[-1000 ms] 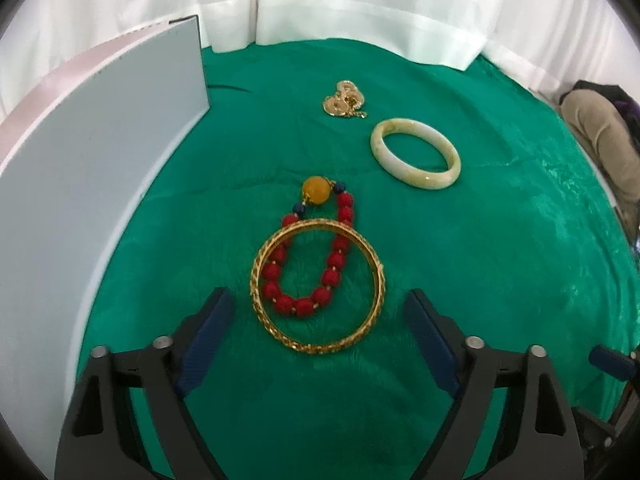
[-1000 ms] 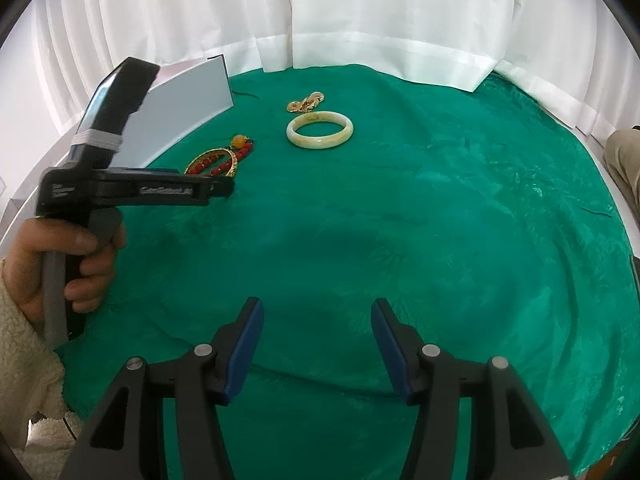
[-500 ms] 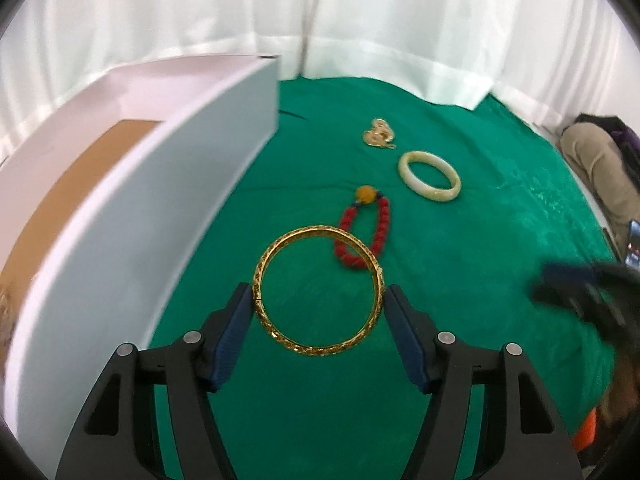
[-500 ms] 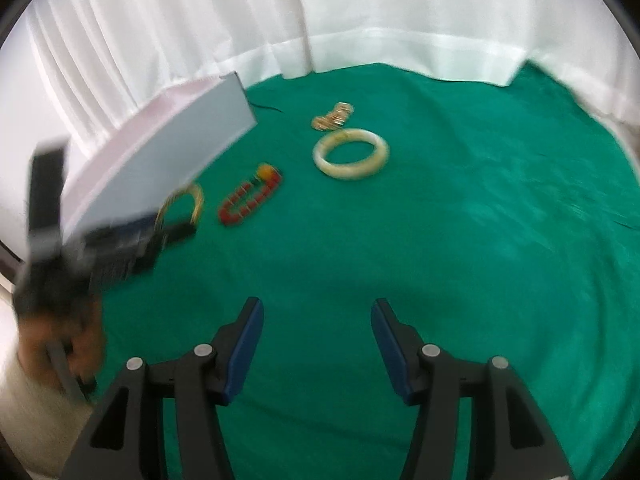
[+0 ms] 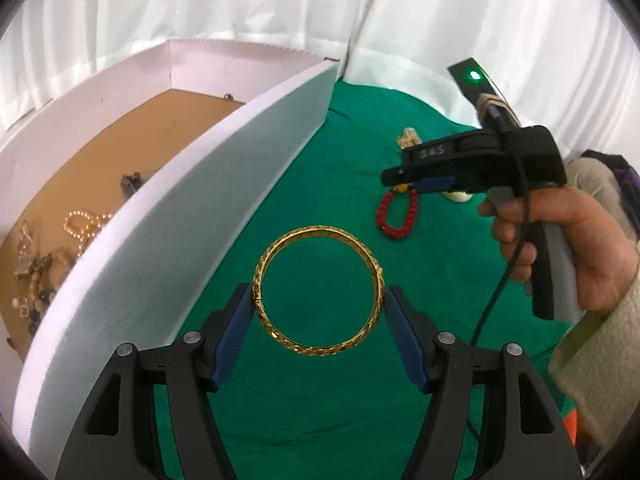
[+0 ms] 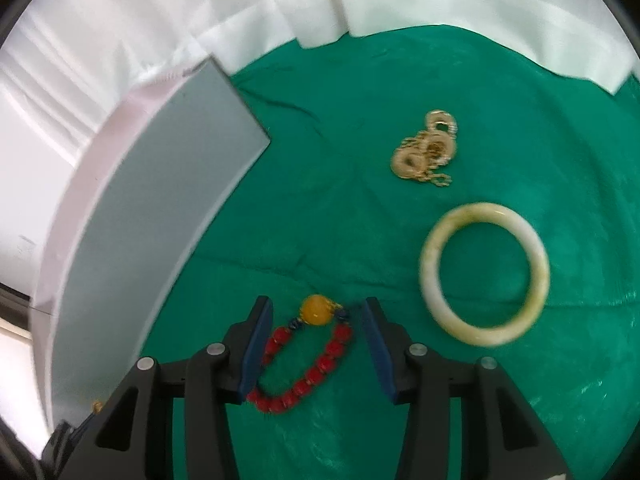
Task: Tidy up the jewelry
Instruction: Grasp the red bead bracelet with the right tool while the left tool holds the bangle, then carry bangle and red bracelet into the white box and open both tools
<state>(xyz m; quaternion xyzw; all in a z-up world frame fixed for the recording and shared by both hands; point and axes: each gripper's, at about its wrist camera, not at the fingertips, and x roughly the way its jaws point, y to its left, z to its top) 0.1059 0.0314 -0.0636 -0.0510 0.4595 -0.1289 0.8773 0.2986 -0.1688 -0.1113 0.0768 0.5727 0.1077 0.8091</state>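
Note:
My left gripper [image 5: 320, 300] is shut on the gold bangle [image 5: 276, 332]; a pad presses on each side of it. The bangle hangs above the green cloth [image 5: 320, 400], beside the white box's wall [image 5: 224, 184]. The red bead bracelet with a yellow bead [image 6: 335, 350] lies flat on the cloth. My right gripper [image 6: 316, 306] points down over it. Its jaws are closing, with the bracelet between them and a small gap at the right pad. The left wrist view shows the right gripper [image 5: 400, 178] from the side, over the bracelet [image 5: 394, 233].
The white box [image 6: 160, 208] has a brown floor with several jewelry pieces [image 5: 80, 224]. A pale jade bangle [image 6: 429, 276] and a heap of gold chain [image 6: 426, 152] lie on the cloth to the right. A hand [image 5: 560, 248] holds the right gripper. White curtains hang behind.
My left gripper closed on the gold bangle and lifted it off the red bracelet, toward the box. My right gripper swept left across the cloth to the red bracelet, its jaws narrowing.

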